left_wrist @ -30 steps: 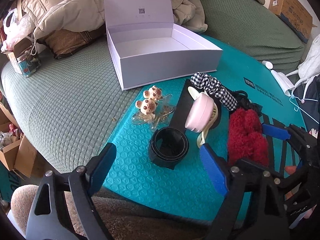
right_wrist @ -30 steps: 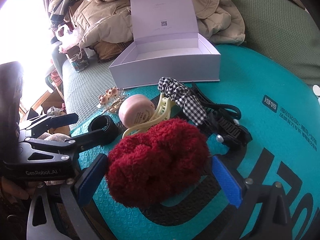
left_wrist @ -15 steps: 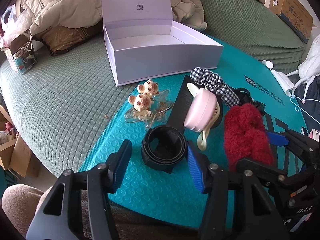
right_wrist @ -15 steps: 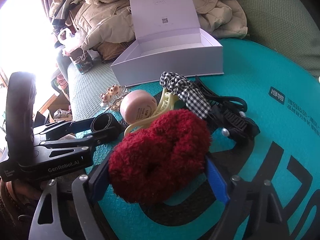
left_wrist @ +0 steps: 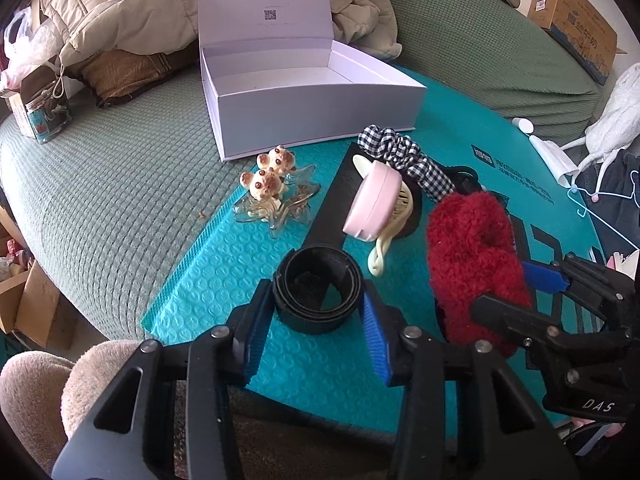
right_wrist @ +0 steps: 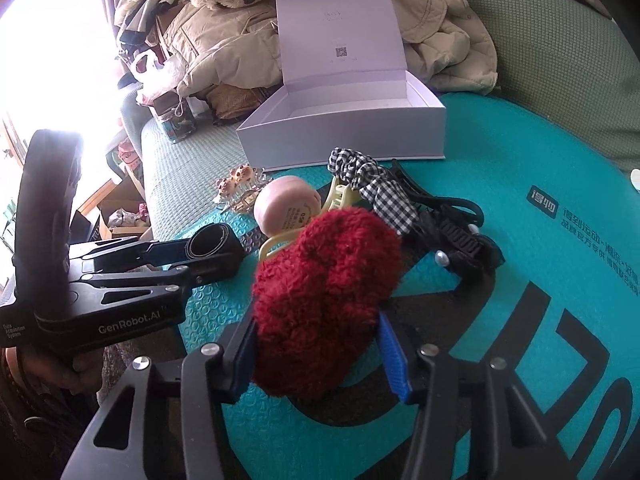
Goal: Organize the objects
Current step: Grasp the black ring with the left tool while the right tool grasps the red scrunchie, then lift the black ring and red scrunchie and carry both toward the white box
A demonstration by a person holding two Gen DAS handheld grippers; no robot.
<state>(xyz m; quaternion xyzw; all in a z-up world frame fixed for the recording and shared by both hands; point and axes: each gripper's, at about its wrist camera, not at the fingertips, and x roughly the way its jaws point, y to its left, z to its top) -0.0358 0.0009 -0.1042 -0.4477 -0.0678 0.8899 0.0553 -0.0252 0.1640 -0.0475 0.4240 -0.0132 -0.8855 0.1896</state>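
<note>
The left gripper (left_wrist: 318, 312) has its two blue-padded fingers (left_wrist: 374, 336) closed in against the sides of a coiled black band (left_wrist: 319, 294), a low ring of wound strap that rests on the teal bubble-textured mailer (left_wrist: 224, 280); the pads touch the ring on either flank, so the tongs are clamped on it at roughly the ring's own width. The right gripper (right_wrist: 320, 344) grips a fluffy dark-red scrunchie (right_wrist: 326, 292), its blue pads pressed into the plush on both sides, and the scrunchie bulges up and forward out of the narrow gap between them. From the right wrist view the left gripper (right_wrist: 192, 256) appears to the side with the black band (right_wrist: 212, 242) held at its tips. Just beyond the band lie a round pale-pink compact (left_wrist: 372, 206) leaning on a cream plastic claw clip (left_wrist: 394, 226), a black-and-white gingham scrunchie (left_wrist: 404, 160), and a clear star-shaped clip topped with two small bear figures (left_wrist: 270, 184). A black hair claw with pearl beads (right_wrist: 456, 244) sits beside the gingham scrunchie. Behind them all stands an open white rectangular gift box (left_wrist: 316, 100) with its lid raised upright, partly on the mailer and partly on the green quilted bedcover (left_wrist: 112, 184).
</note>
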